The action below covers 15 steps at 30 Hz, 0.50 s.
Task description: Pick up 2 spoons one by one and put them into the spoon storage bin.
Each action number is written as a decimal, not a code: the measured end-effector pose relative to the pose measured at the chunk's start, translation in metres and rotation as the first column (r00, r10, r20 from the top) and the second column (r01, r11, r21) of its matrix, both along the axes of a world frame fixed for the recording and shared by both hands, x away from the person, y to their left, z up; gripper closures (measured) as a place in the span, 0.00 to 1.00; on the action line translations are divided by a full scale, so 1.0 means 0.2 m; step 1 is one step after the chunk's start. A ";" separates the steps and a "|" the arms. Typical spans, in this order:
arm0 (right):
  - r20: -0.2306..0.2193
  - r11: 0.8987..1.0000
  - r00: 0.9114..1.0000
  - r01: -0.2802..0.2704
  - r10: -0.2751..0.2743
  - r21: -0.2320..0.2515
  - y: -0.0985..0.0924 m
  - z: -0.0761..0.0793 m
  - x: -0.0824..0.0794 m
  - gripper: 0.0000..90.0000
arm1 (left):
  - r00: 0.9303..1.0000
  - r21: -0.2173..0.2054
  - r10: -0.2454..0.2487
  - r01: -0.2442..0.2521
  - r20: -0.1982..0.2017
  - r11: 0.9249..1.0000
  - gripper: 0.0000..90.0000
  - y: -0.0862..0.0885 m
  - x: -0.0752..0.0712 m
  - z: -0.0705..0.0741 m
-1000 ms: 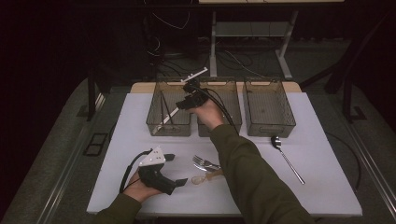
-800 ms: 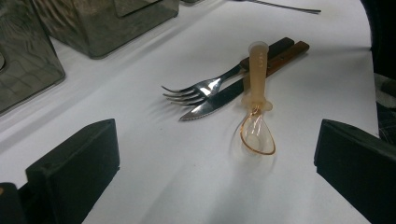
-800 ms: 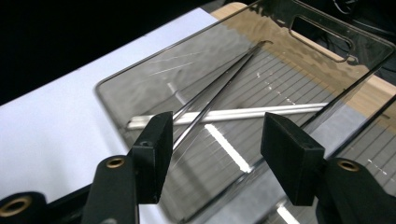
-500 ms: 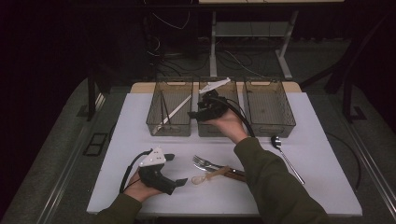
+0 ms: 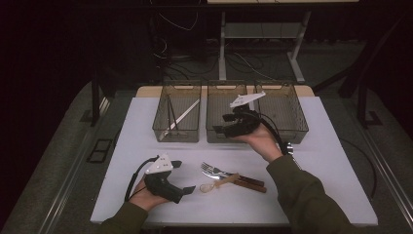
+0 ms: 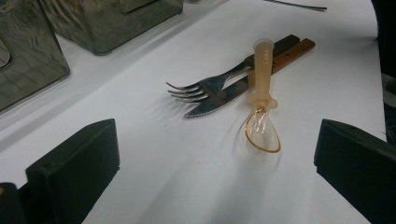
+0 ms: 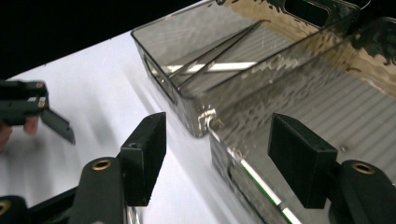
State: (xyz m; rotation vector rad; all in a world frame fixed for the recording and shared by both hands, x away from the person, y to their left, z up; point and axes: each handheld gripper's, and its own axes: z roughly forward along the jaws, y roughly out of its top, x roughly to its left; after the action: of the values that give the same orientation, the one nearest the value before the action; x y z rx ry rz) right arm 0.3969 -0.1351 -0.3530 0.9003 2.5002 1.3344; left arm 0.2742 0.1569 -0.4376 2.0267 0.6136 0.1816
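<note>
Jaws of the right gripper [image 5: 225, 130] stand apart with nothing between them, having just opened, over the near wall of the middle bin [image 5: 216, 134]. Jaws of the left gripper [image 5: 183, 176] gape wide and empty, low over the desk [image 5: 331, 161], facing the spoon [image 6: 262, 112], fork [image 6: 201, 88] and knife [image 6: 212, 103] just right of it.

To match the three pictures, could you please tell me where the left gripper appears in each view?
High view: left gripper at lower left, held in a hand.
Left gripper view: its own black fingers rise from both bottom corners.
Right gripper view: the gripper sits at the far left edge.
Shared landmark: the white table.
</note>
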 end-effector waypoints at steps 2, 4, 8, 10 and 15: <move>0.002 1.000 1.000 0.002 -0.002 0.003 -0.04 -0.01 -0.02 0.41 | 1.000 0.000 0.002 -0.002 -0.001 1.000 0.00 0.00 0.00 0.00; 0.007 1.000 1.000 0.000 0.000 0.001 -0.08 -0.01 -0.05 0.41 | 1.000 0.001 0.004 -0.004 -0.001 1.000 0.00 0.00 0.00 0.00; -0.002 1.000 1.000 0.015 -0.015 0.005 -0.17 -0.03 -0.09 0.41 | 1.000 0.003 0.006 -0.006 -0.002 1.000 0.00 0.00 0.00 0.00; -0.003 1.000 1.000 0.024 -0.024 0.004 -0.21 -0.04 -0.11 0.41 | 1.000 0.004 0.006 -0.006 -0.001 1.000 0.00 0.00 0.00 0.00; -0.010 0.999 0.999 0.051 -0.051 0.006 -0.33 -0.06 -0.16 0.40 | 1.000 0.008 0.009 -0.008 -0.003 1.000 0.00 0.00 0.00 0.00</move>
State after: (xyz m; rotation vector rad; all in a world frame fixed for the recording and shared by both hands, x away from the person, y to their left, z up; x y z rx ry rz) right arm 0.3645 -0.2018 -0.3657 0.9679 2.4645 1.3260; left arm 0.2747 0.1576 -0.4380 2.0329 0.6242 0.1866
